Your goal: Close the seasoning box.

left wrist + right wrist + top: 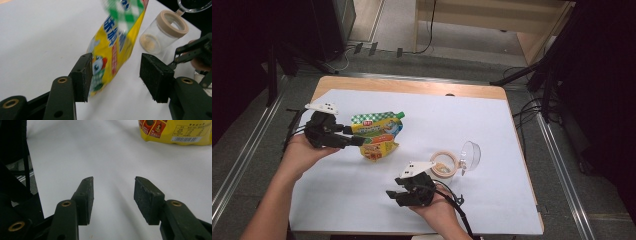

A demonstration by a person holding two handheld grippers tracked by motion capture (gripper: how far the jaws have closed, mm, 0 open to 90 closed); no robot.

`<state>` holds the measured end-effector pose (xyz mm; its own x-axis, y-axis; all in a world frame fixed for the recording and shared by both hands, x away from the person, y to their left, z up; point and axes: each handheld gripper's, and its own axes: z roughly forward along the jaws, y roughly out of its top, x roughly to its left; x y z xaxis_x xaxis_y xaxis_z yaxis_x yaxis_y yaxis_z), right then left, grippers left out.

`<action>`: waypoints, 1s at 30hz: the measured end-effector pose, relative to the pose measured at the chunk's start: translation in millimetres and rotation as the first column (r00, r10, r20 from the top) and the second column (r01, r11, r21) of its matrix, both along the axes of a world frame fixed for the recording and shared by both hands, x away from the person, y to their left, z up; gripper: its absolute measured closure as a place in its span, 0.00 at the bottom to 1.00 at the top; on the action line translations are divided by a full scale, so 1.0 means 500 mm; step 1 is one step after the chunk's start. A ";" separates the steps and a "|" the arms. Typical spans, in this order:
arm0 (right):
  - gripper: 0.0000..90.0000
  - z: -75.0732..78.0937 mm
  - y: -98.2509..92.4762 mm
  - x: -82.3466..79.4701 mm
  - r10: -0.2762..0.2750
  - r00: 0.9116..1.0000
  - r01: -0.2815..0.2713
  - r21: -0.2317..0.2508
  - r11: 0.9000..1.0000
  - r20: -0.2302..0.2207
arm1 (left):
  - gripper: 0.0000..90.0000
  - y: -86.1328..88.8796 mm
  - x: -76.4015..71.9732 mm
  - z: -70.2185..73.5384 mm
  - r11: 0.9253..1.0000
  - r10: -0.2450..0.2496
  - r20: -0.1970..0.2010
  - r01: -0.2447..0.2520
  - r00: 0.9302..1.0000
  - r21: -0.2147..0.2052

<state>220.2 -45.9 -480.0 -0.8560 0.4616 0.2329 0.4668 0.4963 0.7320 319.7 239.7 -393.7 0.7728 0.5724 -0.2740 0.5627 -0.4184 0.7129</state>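
A yellow and green spouted pouch (377, 134) lies left of the table's middle, its spout pointing right. My left gripper (354, 135) reaches it from the left. In the left gripper view the pouch (112, 47) stands between the jaws of the left gripper (116, 75): its lower edge is at the left pad (86, 75), while the right pad (153, 75) is well apart from it. My right gripper (393, 192) hovers open near the front edge, pointing left. The right gripper (113, 197) has bare white table between its jaws, and the pouch's yellow end (175, 132) lies farther off.
A glass jar with a beige rim (444, 164) stands right of centre, its clear hinged lid (471, 154) swung open beside it. The jar (162, 32) sits just beyond the pouch. White sheet (362, 210) covers the wooden table (412, 86).
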 end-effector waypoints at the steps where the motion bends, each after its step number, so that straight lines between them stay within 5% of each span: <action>1: 0.58 -0.001 0.000 0.000 -0.001 1.000 0.001 0.001 1.000 0.000 | 0.54 -0.007 0.003 -0.002 1.000 0.000 0.000 0.000 1.000 0.000; 7: 0.58 -0.006 -0.003 -0.001 -0.010 1.000 0.010 0.006 1.000 0.007 | 0.72 -0.030 0.011 -0.011 1.000 0.004 0.003 -0.004 1.000 -0.018; 15: 0.59 -0.017 -0.007 -0.001 -0.030 1.000 0.029 0.021 0.999 0.011 | 0.86 -0.040 0.011 -0.013 1.000 -0.003 0.059 0.004 0.998 -0.012; 19: 0.59 -0.024 -0.009 0.000 -0.035 0.999 0.035 0.040 0.999 0.005 | 0.98 -0.042 0.015 -0.012 0.999 0.010 0.018 -0.009 1.000 -0.040; 26: 0.58 -0.034 -0.008 0.002 -0.045 0.999 0.045 0.040 0.998 -0.004 | 1.00 -0.041 0.007 0.002 1.000 0.022 0.043 -0.021 0.999 -0.010; 30: 0.58 -0.034 -0.009 0.004 -0.049 0.999 0.049 0.046 0.998 0.008 | 1.00 -0.030 0.004 0.019 0.997 0.029 0.009 -0.028 1.000 -0.077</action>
